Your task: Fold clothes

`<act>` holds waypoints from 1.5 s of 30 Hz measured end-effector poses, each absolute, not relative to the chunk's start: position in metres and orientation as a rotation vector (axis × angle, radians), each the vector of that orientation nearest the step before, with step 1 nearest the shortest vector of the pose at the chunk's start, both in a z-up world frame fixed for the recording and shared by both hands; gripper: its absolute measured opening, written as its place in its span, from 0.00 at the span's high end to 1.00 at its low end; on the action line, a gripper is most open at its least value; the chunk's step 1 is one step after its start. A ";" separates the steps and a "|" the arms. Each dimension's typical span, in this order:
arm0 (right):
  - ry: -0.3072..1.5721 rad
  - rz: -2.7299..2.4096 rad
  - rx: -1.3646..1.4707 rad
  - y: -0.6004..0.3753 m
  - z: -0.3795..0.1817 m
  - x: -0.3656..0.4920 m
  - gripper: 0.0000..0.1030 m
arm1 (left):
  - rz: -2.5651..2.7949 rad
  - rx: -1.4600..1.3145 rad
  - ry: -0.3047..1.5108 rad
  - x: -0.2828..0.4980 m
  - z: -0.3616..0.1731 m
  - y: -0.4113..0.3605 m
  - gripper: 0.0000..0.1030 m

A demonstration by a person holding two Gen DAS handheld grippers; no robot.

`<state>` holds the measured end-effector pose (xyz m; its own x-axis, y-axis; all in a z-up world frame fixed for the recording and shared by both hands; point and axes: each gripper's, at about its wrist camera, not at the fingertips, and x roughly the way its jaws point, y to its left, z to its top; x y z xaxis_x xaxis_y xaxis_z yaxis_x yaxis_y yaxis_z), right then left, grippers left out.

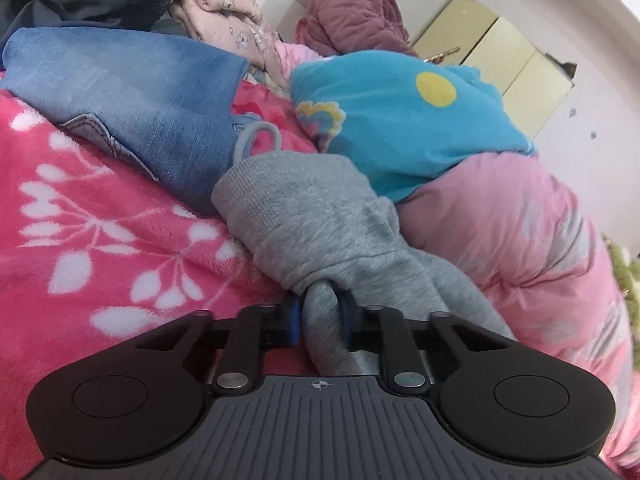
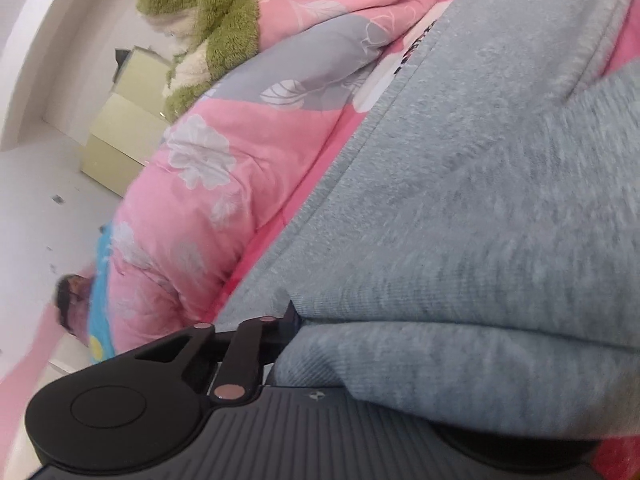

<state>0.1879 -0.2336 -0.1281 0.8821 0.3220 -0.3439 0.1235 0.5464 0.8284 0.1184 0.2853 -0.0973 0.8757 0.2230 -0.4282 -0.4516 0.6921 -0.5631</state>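
Where the pink floral fleece blanket (image 1: 92, 236) covers the bed, it carries everything else. Toward the far side lies a pink and grey floral quilt (image 1: 520, 240) with a turquoise fleece blanket bearing a yellow spot (image 1: 400, 120) on top of it; a person in a mauve padded robe (image 1: 352, 12) sits beyond. A green and cream plush item (image 2: 204, 28) rests at the quilt's edge in the right wrist view.

The grey knitted sweatshirt (image 1: 320, 220) lies bunched in the middle of the bed, its far part touching the quilt and its drawcord loop near the blue denim garment (image 1: 140, 96), which lies just beside it and partly under it.

The left gripper (image 1: 320, 312) has its jaws closed on a gathered roll of the sweatshirt. The right gripper (image 2: 296, 320) has sweatshirt cloth draped over it; only one finger shows, so whether its jaws are clamped cannot be told.

Handling, as a judgement: the sweatshirt is soft, limp and moderately thick. It will sag between holds, cling to the fleece and drag rather than slide. Hold it at hems, shoulder seams or ribbed cuffs, not by bunched mid-panel cloth, so that edges stay straight.

Obstructions: the denim garment and the quilt crowd the flat area on both sides, and the drawcord may snag.
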 end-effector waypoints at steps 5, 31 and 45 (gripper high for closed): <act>0.492 0.164 1.081 -0.242 -0.125 0.182 0.91 | 0.382 -0.727 0.332 0.099 -0.083 0.279 0.92; 0.727 0.258 1.158 -0.243 -0.117 0.040 0.88 | 0.444 -0.796 0.428 -0.061 -0.073 0.280 0.85; 0.677 0.334 0.865 -0.296 -0.033 -0.051 0.57 | 0.441 -0.670 0.427 -0.100 -0.044 0.268 0.69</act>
<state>-0.0515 -0.2963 -0.0328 0.7453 0.5270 -0.4083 -0.0035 0.6156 0.7881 -0.1000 0.2677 -0.0440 0.8243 0.2488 -0.5085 -0.5159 0.7000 -0.4938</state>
